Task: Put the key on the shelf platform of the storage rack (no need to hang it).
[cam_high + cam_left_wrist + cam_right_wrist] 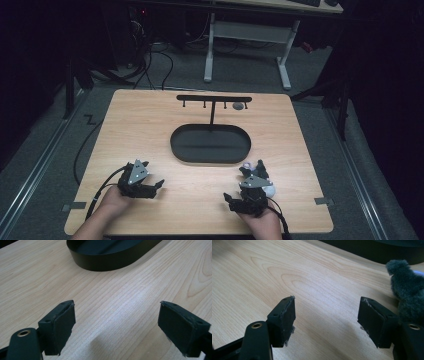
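My left gripper [151,174] rests on the wooden table [150,125] near its front left, held by a hand. In the left gripper view it [116,315] stands open over bare wood, aimed at the black oval tray [105,262]. At the front right, my right gripper [235,186] is open too, with only bare wood between its pads [327,312]. A dark grey furry toy [407,287] lies just outside one of its jaws, right against it. From above, this toy [258,171] shows grey, white and pale purple parts.
The black oval tray [210,143] lies at the table's middle. Behind it stands a black T-shaped rack [214,100] with small hooks, and a small grey object [239,106] sits by its right end. Dark floor, cables and a white desk frame lie beyond.
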{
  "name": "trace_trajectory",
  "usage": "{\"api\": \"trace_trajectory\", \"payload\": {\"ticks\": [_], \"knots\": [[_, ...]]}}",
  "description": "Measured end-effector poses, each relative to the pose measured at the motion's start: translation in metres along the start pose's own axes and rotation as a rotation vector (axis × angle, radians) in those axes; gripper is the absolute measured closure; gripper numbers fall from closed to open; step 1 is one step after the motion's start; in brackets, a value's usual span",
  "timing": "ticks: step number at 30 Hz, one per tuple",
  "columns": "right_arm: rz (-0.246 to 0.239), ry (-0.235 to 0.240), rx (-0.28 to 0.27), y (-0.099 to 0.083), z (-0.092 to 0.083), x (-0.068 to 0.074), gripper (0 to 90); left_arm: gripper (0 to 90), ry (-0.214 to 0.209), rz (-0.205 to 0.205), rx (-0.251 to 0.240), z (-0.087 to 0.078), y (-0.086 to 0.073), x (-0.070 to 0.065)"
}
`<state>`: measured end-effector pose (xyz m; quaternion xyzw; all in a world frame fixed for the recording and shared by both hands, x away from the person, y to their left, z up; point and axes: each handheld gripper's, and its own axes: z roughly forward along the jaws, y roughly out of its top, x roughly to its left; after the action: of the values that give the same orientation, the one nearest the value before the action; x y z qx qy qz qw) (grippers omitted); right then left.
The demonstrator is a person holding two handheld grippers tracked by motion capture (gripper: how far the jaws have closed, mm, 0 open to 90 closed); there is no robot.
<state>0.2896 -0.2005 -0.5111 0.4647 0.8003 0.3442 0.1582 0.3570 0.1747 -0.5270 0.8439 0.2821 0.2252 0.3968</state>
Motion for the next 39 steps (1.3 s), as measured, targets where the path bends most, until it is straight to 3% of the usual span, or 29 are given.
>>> {"api": "trace_trajectory", "payload": {"ticks": [14,36,39], "knots": [[-0.005,0.007,0.089,0.007,-0.001,0.001,30.3,15.3,-0.002,-0.001,-0.002,0.0,0.0,0.0],[-0.11,-0.026,0.286,0.026,0.002,0.007,27.7,15.4,-0.004,0.001,-0.002,0.0,0.0,0.0],[-0.098,-0.024,0.308,0.028,0.003,0.006,27.6,15.3,-0.004,-0.001,-0.005,0.0,0.0,0.0]]}}
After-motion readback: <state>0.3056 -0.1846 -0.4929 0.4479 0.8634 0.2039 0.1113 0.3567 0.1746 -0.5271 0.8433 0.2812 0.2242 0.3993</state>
